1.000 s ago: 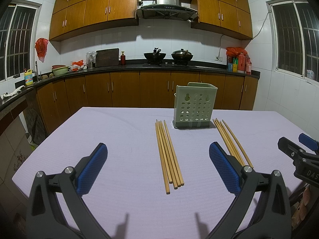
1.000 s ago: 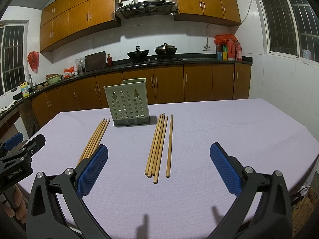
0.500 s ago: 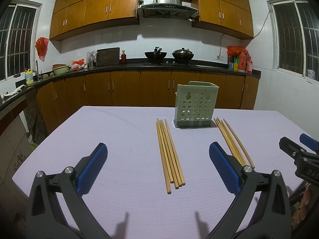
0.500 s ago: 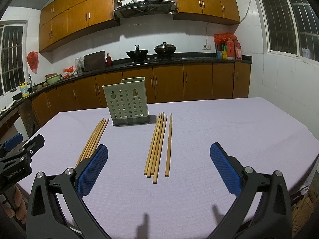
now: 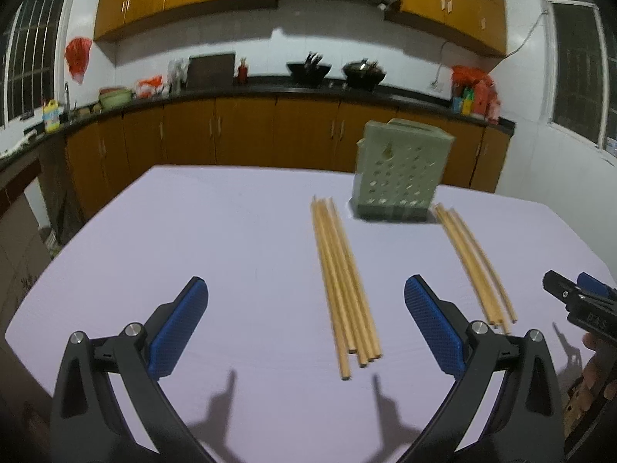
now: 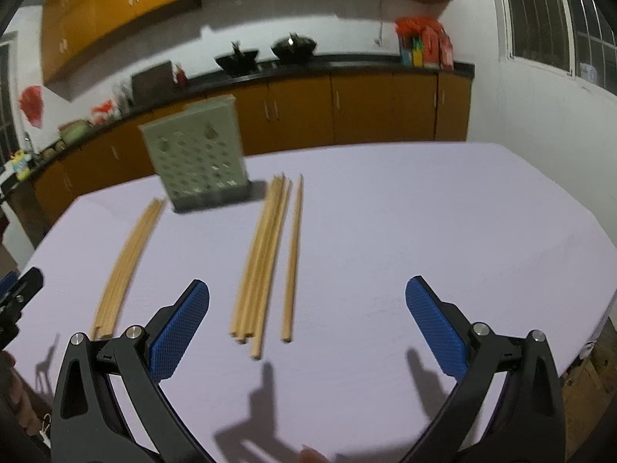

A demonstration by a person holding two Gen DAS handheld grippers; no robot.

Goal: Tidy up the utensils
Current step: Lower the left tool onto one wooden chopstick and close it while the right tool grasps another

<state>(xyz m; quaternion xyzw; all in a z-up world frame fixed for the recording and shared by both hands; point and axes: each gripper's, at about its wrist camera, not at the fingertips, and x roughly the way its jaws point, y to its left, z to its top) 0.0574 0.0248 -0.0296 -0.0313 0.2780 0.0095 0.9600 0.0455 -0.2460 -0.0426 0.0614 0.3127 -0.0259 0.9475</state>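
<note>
So both grippers hovered over the lilac table (image 5: 193, 231) w/ nothing in them. My left gripper (image 5: 304, 320) sat at the bottom of the left wrist view, jaws released wide, blue pads (image 5: 179, 332) well apart. One chopstick bundle (image 5: 343, 281) lay flat on the table in the frame's center, running from just beside the holder down btwn my pads, near ends uneven, one stick reaching lower than the rest. A second chopstick bundle (image 5: 472, 262) lay right of center, its near ends just above my right-hand pad. The green perforated utensil holder (image 5: 401, 171) stood upright in the upper center-right, btwn the far ends of the two bundles, blurred. My right gripper (image 5: 578, 305) poked in at the right edge of that view. In the right wrist view its jaws were also spread wide, gripping nothing (image 6: 306, 324), at the bottom of the frame. There the holder (image 6: 196, 158) stood upper left, looking tilted in the frame. One bundle (image 6: 127, 266) lay at the left, the other group (image 6: 262, 258) in the center w/ a single chopstick (image 6: 293, 258) lying apart just to its right. Kitchen cabinets (image 5: 246, 131) and a dark counter w/ woks (image 5: 362, 71) filled the top of the frame, all soft w/ motion blur.
</note>
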